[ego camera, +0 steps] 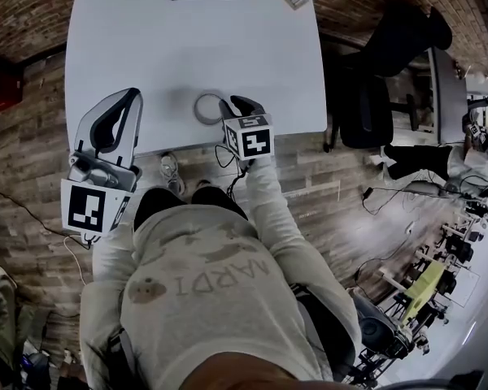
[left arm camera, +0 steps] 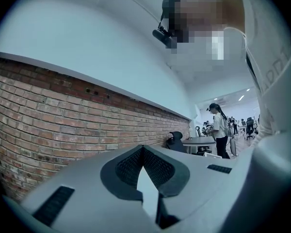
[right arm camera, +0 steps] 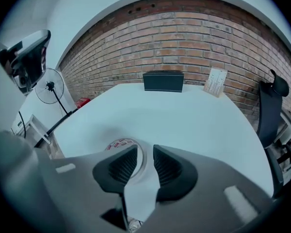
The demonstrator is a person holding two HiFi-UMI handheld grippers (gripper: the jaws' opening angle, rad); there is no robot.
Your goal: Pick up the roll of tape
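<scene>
Your right gripper [ego camera: 237, 106] is down at the near edge of the white tabletop [ego camera: 195, 39], lined up on the roll of tape [ego camera: 199, 110], which lies flat just inside that edge. In the right gripper view its jaws stand narrowly apart, one over the roll's hollow and the other outside it. The roll's wall sits in the gap, seemingly not yet pinched. That straddle suits a flat ring, which offers only its thin wall to grip. Your left gripper [ego camera: 128, 97] hangs off the tabletop's left side, tilted up toward the brick wall, jaws together at the tips and holding nothing, likely parked clear because one gripper is enough here.
</scene>
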